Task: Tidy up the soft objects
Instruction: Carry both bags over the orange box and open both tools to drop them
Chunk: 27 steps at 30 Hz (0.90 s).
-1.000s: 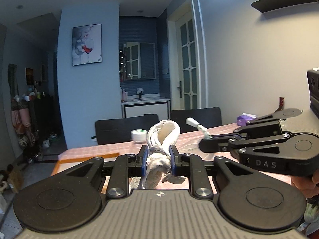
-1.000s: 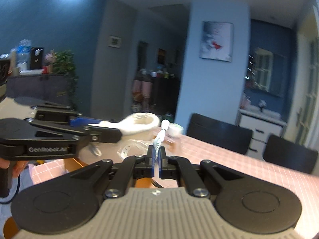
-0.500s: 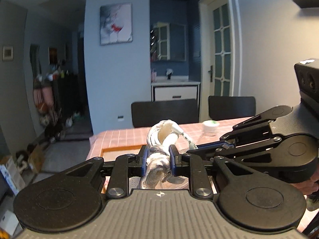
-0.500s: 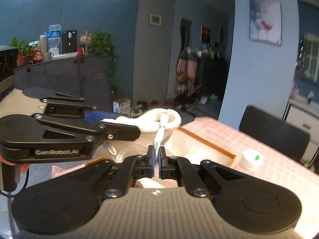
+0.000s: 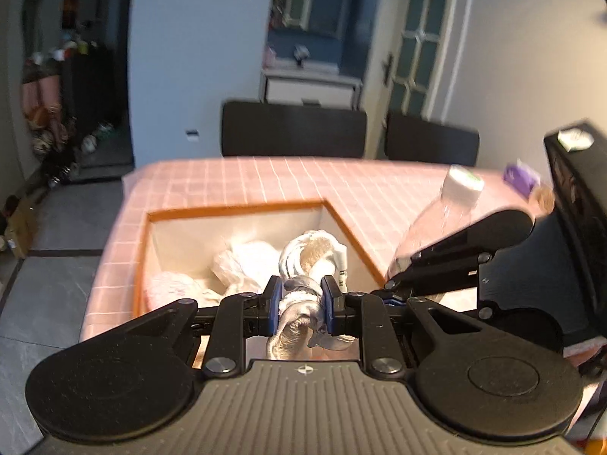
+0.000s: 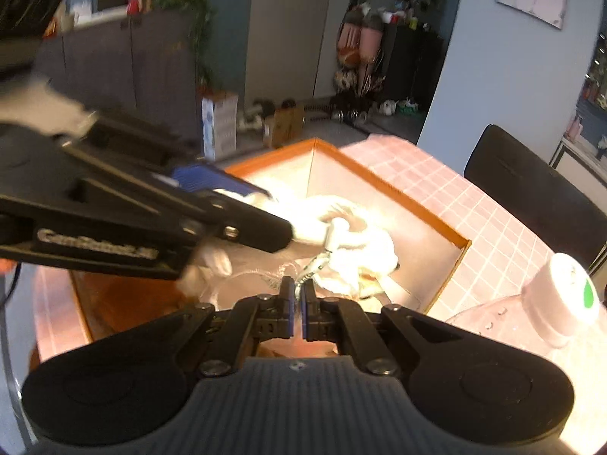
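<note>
pink checked tablecloth covers the dining table, and an orange-rimmed open box sits on it with pale soft bundles already inside. we carry a twisted white sock-like cloth over that box: our left gripper is clamped narrowly around its bunched middle, and our right gripper is pinched fully together on a thin tag or cord end that hangs from the same cloth.

we judge the risk to be in the release. if one gripper lets go before the other, the cloth may swing or stay dangling from the thin tag, which could slip out or drag the bundle over the orange rim. the clear plastic bottle with a white cap stands just beside the box on our right, and our right gripper could knock it over as we sweep down. both views are blurred, so we cannot tell how high the cloth hangs above the box floor.
</note>
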{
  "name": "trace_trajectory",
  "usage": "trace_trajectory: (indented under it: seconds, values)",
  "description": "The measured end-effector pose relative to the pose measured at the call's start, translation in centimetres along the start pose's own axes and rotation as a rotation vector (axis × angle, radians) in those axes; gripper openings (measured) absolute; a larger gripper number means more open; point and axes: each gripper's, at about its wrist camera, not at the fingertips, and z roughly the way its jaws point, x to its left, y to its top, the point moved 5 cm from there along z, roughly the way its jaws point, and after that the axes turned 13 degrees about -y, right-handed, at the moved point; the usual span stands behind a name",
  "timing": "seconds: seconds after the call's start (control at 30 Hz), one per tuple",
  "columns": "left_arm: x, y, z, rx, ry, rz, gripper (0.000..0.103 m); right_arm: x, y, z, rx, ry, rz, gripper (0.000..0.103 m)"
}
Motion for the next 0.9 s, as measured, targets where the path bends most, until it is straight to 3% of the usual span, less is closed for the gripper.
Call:
trace_trajectory:
  seconds: [0.2, 0.4, 0.73, 0.83, 0.9]
  values:
    - [1.1, -0.9, 3.0, 0.17, 0.006, 0.016, 0.025, 0.7, -2.2, 1.5, 0.067, -0.016, -0.15, 0.0]
    - [1.7, -2.4, 4.7, 0.325, 0.035, -0.007, 0.026, 1.8, -2.1, 3.3, 0.134, -0.001, -0.244, 0.001]
    - [2.1, -3.8, 6.4, 0.479, 0.065, -0.025, 0.034, 2.6, -2.6, 5.2, 0.214, 0.007, -0.298, 0.005]
    - [1.5, -4.1, 6.1, 0.477, 0.058, -0.034, 0.049, 2.5, -2.6, 4.8, 0.203, -0.009, -0.304, 0.015]
    - [1.3, -3.6, 5.7, 0.455, 0.059, -0.034, 0.056, 2.2, -2.2, 4.2, 0.179, -0.022, -0.304, 0.038]
